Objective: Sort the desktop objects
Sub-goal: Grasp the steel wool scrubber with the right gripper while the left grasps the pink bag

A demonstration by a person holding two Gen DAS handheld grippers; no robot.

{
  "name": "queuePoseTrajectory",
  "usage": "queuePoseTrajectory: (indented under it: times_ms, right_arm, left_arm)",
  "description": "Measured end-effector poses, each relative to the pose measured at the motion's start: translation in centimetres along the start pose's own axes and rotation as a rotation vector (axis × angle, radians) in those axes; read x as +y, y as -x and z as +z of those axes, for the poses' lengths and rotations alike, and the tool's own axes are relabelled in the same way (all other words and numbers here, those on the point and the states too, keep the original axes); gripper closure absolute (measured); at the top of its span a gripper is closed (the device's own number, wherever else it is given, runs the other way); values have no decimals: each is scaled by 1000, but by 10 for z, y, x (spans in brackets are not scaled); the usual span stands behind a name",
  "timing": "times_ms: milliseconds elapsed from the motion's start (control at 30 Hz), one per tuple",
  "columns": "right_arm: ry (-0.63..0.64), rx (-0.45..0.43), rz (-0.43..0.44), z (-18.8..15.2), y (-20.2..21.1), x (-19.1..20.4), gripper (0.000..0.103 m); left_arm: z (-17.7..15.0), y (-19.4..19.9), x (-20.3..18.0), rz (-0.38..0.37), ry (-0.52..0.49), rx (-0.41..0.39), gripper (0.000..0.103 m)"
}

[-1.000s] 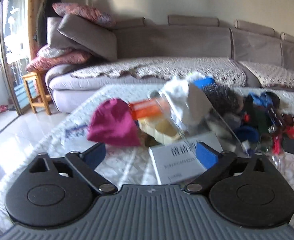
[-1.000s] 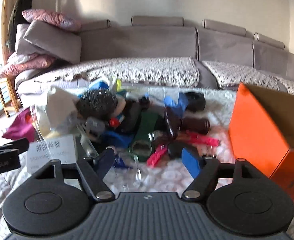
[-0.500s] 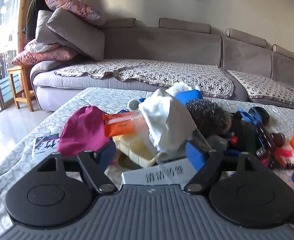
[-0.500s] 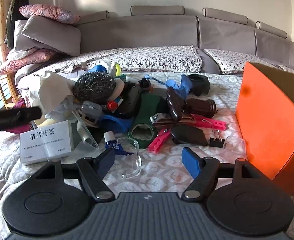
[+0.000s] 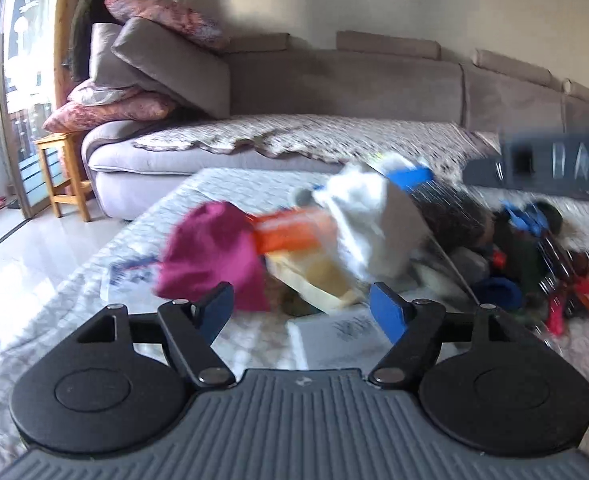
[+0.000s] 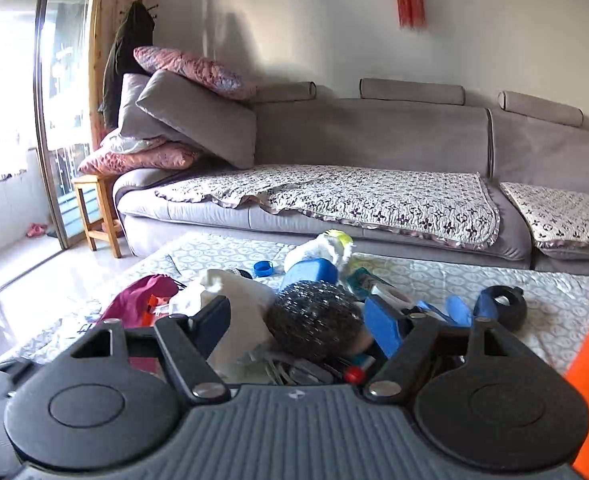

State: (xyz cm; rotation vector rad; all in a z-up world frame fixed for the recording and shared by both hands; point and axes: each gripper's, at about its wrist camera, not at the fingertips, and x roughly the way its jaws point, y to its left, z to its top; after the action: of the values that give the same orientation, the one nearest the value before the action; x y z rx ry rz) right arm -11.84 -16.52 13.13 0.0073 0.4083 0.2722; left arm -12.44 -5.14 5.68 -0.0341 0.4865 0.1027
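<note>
Patterned table (image 6: pixel 434 280) holds clutter; both tongs gape.

Daylight glare from window (image 6: pixel 6 80) at left; left view motion-blurred; fisheye edges bent.

Left hand-held gripper (image 5: pixel 302 306) jaws narrower than 1 second ago, nothing between them. Right hand-held gripper (image 6: pixel 300 324) has lifted and tipped up: its view now takes in the sofa (image 6: pixel 374 148) and wall, with the steel scourer (image 6: pixel 314 320) just beyond its tips. Right hand-held gripper's body now crosses the left view at upper right, blurred.
</note>
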Motion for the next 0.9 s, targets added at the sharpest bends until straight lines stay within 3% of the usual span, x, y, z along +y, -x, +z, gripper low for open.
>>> queuePoseTrajectory:
  times_ms: [100,267,367,400,500,600,700,733,767,833,867,900]
  right_arm:
    - [-2,14,-48,-1,-16,-5,34]
    - [80,30,-66,-4,-40,-1,55]
    - [105,67,-67,-8,-53,1,55]
    - [111,72,-71,-10,-55,2,54]
    - [110,86,-74,-16,-56,1,53]
    - [125,81,-90,-16,-53,4,75]
    - [127,89,-89,-15,-53,5,86]
    - [122,94,-86,-15,-52,4,89]
    - [117,99,-82,-14,-52,3,91]
    - [102,106,-71,-11,-51,0,95]
    - [93,107,-64,-10,-50,-2,95]
    - [85,107,-61,-9,-48,-3,95]
  left_arm:
    - [14,-4,23,42,11,-47,28]
    - [23,-35,43,81,-4,-46,28]
    - [21,-48,40,85,2,-24,27]
    - [18,-46,39,85,-4,-31,19]
    - [15,-43,38,125,-24,-7,17]
    - [12,-41,45,133,18,33,17]
    - [11,-43,45,116,21,73,20]
    - [10,-45,45,112,21,91,23]
    - [9,-47,45,109,20,117,37]
    - [9,-44,44,145,12,113,79]
    - [10,-42,46,127,19,126,99]
    - [10,-41,48,94,40,141,99]
